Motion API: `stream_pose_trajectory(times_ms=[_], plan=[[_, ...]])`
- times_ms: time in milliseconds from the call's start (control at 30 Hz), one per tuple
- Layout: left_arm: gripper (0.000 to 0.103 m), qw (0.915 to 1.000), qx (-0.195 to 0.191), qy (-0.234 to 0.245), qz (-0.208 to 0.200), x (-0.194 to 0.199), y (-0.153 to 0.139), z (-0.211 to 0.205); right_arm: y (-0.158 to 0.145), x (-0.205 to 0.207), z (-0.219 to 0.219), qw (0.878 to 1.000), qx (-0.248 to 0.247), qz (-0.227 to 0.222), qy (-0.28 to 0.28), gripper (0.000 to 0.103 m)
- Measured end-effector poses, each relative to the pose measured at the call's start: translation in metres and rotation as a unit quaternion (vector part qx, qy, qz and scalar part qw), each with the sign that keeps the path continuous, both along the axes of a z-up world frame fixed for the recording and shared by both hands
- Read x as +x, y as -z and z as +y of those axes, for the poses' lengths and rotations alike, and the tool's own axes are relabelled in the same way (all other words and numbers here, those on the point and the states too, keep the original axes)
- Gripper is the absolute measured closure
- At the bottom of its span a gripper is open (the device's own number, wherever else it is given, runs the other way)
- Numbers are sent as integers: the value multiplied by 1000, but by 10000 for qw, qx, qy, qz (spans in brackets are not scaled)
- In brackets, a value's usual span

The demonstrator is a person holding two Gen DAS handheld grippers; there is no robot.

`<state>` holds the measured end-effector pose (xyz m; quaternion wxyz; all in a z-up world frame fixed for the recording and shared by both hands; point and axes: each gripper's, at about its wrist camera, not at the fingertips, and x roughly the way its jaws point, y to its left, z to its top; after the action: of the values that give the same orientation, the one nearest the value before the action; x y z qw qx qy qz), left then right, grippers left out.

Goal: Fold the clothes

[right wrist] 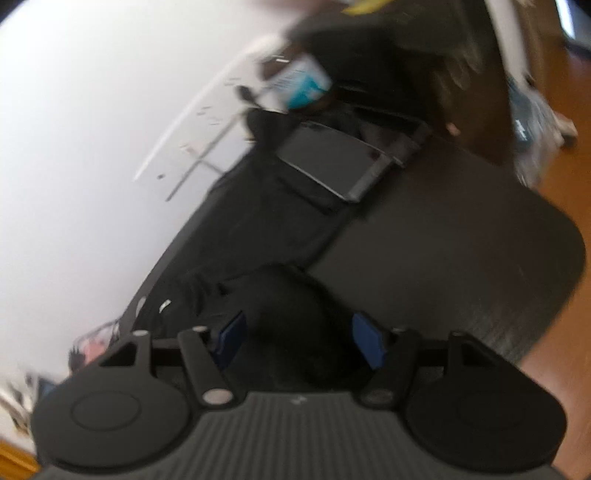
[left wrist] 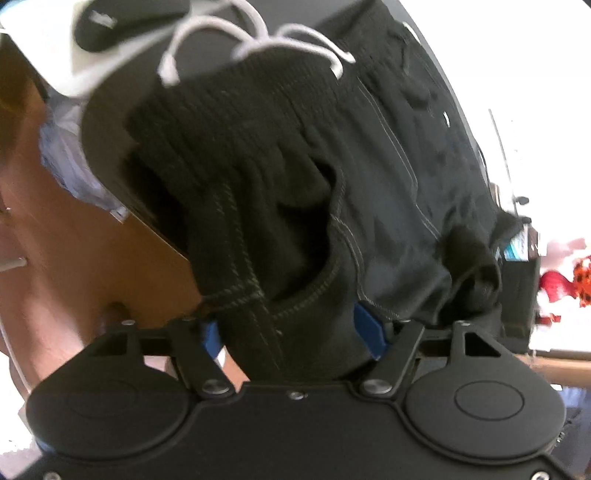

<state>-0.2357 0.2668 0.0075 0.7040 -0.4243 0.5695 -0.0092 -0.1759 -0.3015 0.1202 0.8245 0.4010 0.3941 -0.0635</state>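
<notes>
Garment: a pair of black knitted shorts with grey contrast stitching [left wrist: 295, 177] is seen spread over a dark table top [left wrist: 107, 114], the ribbed waistband towards twelve o'clock in the left wrist view.
Drawstring: a white cord [left wrist: 258, 44] is looped over the waistband at twelve o'clock.
Left gripper: the black two-finger claw with blue pads [left wrist: 291, 332] is held spread; a stitched fold of the shorts lies between the pads, and whether it is pressed cannot be told.
Right gripper: the matching claw [right wrist: 299, 339] is also spread, with a dark bunch of cloth [right wrist: 288, 302] lying between the pads; the view is blurred and contact cannot be judged.
Table edge: brown wooden floor [left wrist: 92, 266] is seen at eight o'clock in the left view.
Other objects: a flat grey rectangular device [right wrist: 332, 162] is seen at twelve o'clock in the right view, resting on the dark surface; a black oval object on white paper [left wrist: 110, 26] lies at eleven o'clock in the left view.
</notes>
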Motion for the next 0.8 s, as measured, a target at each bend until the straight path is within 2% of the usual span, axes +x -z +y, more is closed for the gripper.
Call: stream_pose_trajectory(times_ms=[67, 167, 233, 367, 400, 433, 467, 500, 533, 567, 600, 667, 700, 733, 800], plan=[[69, 9999, -22, 98, -51, 2, -1, -1, 7, -9, -2, 9995, 281, 89, 88, 39], [90, 9996, -105, 141, -219, 4, -7, 1, 21, -23, -4, 9965, 789, 209, 205, 39], [96, 9984, -231, 100, -513, 4, -19, 6, 33, -31, -5, 9897, 1379, 220, 328, 39], [97, 9939, -223, -38, -1084, 9, -45, 17, 56, -26, -2, 9666, 2463, 129, 693, 38], [97, 9924, -202, -85, -1209, 11, -51, 20, 51, -21, -1, 9697, 2340, 4, 705, 46], [97, 9909, -170, -146, -1324, 14, -57, 23, 45, -15, 1, 9724, 2216, -121, 717, 77], [97, 9893, -137, -207, -1438, 17, -63, 27, 40, -10, 2, 9748, 2092, -245, 729, 97], [97, 9875, -132, -296, -1545, 19, -68, 31, 32, -5, 4, 9775, 1936, -413, 728, 97], [97, 9853, -126, -369, -1661, 20, -73, 35, 13, -3, 6, 9813, 1599, -858, 639, 97], [97, 9830, -120, -441, -1777, 21, -78, 38, -8, -6, 9, 9798, 1353, -1385, 493, 98], [97, 9811, -93, -498, -1869, 23, -82, 37, -27, -9, 10, 9743, 1138, -1913, 352, 98], [97, 9797, -33, -527, -1933, 24, -87, 35, -49, -24, 3, 9482, 1236, -2912, 276, 102], [97, 9810, -51, -491, -1875, 23, -85, 35, -56, -34, -4, 9395, 1213, -3184, 353, 102], [97, 9832, -79, -446, -1767, 23, -82, 34, -58, -40, -10, 9433, 1056, -3122, 403, 102], [97, 9875, -114, -340, -1533, 20, -71, 30, -48, -51, -23, 9631, 750, -2541, 473, 101]])
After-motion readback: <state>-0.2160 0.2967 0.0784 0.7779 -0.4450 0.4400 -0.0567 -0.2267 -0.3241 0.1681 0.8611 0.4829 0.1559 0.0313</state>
